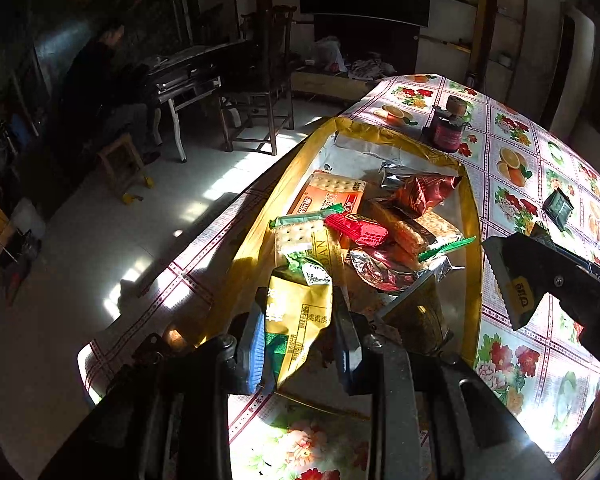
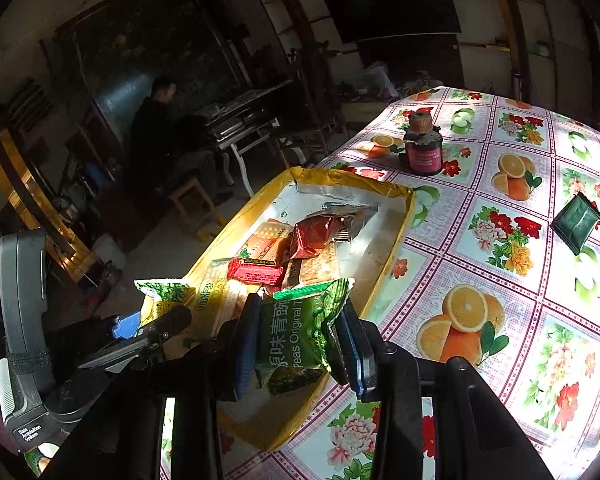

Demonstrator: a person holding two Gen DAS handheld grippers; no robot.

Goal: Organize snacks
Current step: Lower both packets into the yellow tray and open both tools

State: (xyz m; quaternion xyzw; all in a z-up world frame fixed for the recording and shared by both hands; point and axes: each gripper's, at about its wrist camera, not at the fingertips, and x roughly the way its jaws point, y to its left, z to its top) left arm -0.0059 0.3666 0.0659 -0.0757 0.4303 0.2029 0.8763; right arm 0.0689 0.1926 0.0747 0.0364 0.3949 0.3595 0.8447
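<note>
1. The left gripper (image 1: 300,332) pinches a yellow snack packet (image 1: 300,312) with a green end. Its two blue pads press on the packet's sides.
2. The right gripper (image 2: 300,344) pinches a green pea packet (image 2: 296,332). Its blue pads squeeze the packet from both sides.
3. Both packets hang over the near end of a yellow box (image 1: 474,216). The box is open on top and white inside.
4. The box sits on a table with a flower and fruit tablecloth (image 2: 496,264), near the table's left edge.
5. Many snacks lie in the box. There is a red wrapped bar (image 1: 356,229), a cracker pack with an orange label (image 1: 332,192), a dark red foil packet (image 1: 420,194) and a green cracker pack (image 1: 296,232).
6. A small dark green packet (image 2: 576,222) lies on the cloth, well to the right of the box.
7. A dark jar with a red label (image 2: 422,152) stands on the cloth past the far end of the box.
8. Far off on the left, a person (image 1: 100,76) in dark clothes sits at a small table (image 1: 184,80).
</note>
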